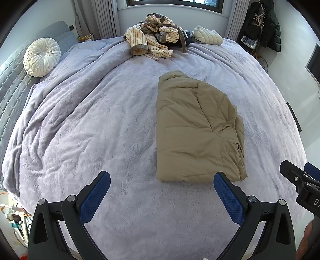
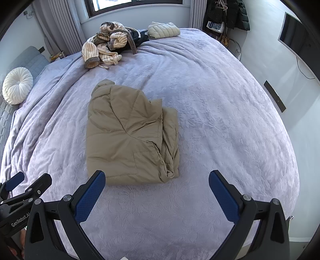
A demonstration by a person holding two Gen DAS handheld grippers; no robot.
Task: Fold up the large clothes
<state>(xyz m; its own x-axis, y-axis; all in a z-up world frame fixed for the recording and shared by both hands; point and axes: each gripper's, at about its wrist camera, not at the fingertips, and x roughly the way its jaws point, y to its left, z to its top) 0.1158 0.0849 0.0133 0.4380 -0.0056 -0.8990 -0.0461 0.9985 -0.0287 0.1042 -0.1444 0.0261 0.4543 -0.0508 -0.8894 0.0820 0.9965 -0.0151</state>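
A tan puffer jacket lies folded into a compact block on the lavender bedspread; it also shows in the right wrist view. My left gripper is open and empty, hovering just short of the jacket's near edge. My right gripper is open and empty, also near that edge. Each gripper shows at the edge of the other's view: the right one, the left one.
A pile of striped and dark clothes and a folded cream quilted garment lie at the far end of the bed. A round white cushion rests by the grey headboard. Coats hang at the right wall.
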